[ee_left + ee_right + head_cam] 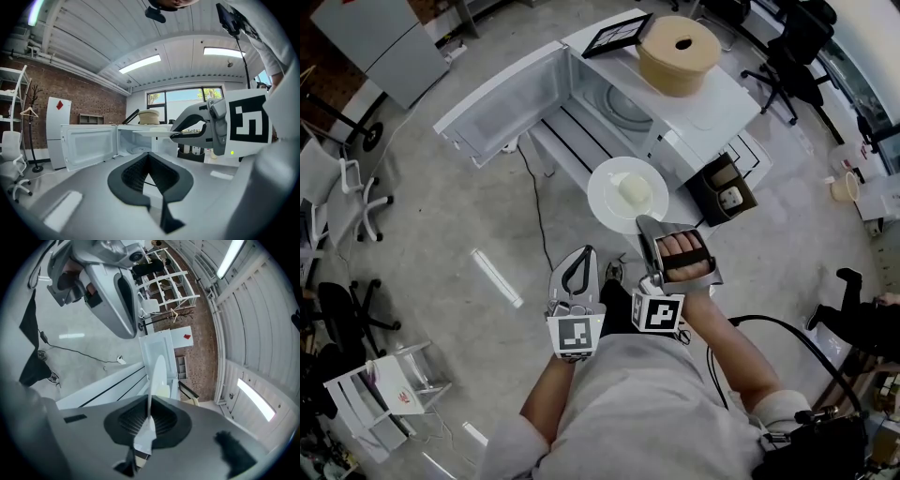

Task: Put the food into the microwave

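Note:
A white plate (614,192) carrying a pale lump of food (635,194) hangs just in front of the open microwave (712,108). My right gripper (645,223) is shut on the plate's near rim. In the right gripper view the plate (157,373) runs edge-on between the jaws, with the food (162,391) beside it. The microwave door (502,103) is swung wide to the left and the cavity (614,108) shows its turntable. My left gripper (581,255) is shut and holds nothing, left of the right one and short of the plate. The left gripper view shows the plate (152,133) level ahead of the cavity.
A tan spool (679,54) and a black frame (617,35) lie on top of the microwave. A cardboard box (727,187) stands to its right. A black cable (534,202) crosses the concrete floor. Office chairs (792,56) stand at the right and left edges.

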`<state>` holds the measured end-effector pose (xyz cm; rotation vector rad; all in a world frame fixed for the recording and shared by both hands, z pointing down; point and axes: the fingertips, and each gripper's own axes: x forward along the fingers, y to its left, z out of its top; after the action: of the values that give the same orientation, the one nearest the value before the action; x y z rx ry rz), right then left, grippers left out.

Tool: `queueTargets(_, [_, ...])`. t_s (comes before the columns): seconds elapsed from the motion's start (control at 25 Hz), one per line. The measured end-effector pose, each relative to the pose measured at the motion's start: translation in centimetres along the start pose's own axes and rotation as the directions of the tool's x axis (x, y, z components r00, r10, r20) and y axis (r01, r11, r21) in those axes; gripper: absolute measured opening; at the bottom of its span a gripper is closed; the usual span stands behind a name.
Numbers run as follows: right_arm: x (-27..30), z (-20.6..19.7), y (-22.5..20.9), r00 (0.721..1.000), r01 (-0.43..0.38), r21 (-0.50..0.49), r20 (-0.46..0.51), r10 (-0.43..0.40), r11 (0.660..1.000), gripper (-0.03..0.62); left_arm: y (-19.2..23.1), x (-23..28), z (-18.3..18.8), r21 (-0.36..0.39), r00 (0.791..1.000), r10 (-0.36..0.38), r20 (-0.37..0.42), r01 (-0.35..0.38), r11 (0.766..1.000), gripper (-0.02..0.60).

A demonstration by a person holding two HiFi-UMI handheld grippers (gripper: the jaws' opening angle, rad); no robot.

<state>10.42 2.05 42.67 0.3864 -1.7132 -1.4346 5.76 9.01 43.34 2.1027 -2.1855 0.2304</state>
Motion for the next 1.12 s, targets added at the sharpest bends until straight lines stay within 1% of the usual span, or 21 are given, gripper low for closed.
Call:
queueTargets(0.12, [2.4,0.5,-0.7,1.0,-0.013,0.02,0.018,0.012,1.0,0.023,1.2,1.7,-0.2,-0.007,1.0,-0.003,-0.025,0.003,1.0,0.006])
queueTargets(0.2, [4.1,1.0,-1.2,0.999,-0.018,0.039,0.035,0.017,0.999,0.023,2.2,3.1,-0.3,0.007,0.999,-0.005,-0.037,0.006,1.0,0.007])
queueTargets(0.36, [6.9,1.4,-2.3,0.998,-0.02,0.056,0.068,0.017,0.998,0.023,4.2,5.7,-0.3,0.038,0.998,0.026,-0.052,-0.024,0.999,0.007])
queueTargets(0.48, [8.6,1.2,-1.9,0.997,-0.035,0.058,0.066,0.032,0.998,0.023,4.8,6.9,-0.7,0.03,0.997,0.036,-0.068,-0.034,0.999,0.006])
queueTargets(0.6, [10.5,1.4,-1.8,0.997,-0.056,0.078,0.058,0.051,0.995,0.023,5.7,7.8,-1.1,0.002,0.995,0.041,-0.095,-0.041,0.999,0.007])
queueTargets(0.76, [12.4,1.9,-2.2,0.997,-0.071,0.104,0.049,0.066,0.992,0.023,7.5,9.2,-1.3,0.019,0.994,0.03,-0.11,-0.028,0.999,0.008])
queueTargets(0.88, [14.5,2.4,-2.6,0.997,-0.082,0.124,0.023,0.08,0.989,0.023,9.4,10.6,-1.1,0.041,0.994,0.005,-0.106,0.0,0.999,0.007])
queueTargets(0.96, [15.7,2.6,-2.8,0.996,-0.085,0.142,-0.019,0.088,0.986,0.023,10.6,11.3,-1.3,0.035,0.994,-0.031,-0.108,0.035,0.999,0.008])
queueTargets(1.04, [16.9,2.5,-3.1,0.993,-0.083,0.159,-0.076,0.096,0.984,0.023,11.7,12.1,-1.5,0.031,0.99,-0.087,-0.111,0.091,0.995,0.008])
queueTargets(1.12, [18.0,2.5,-3.3,0.985,-0.079,0.173,-0.136,0.104,0.982,0.023,12.6,12.9,-1.8,0.037,0.981,-0.157,-0.112,0.162,0.986,0.007])
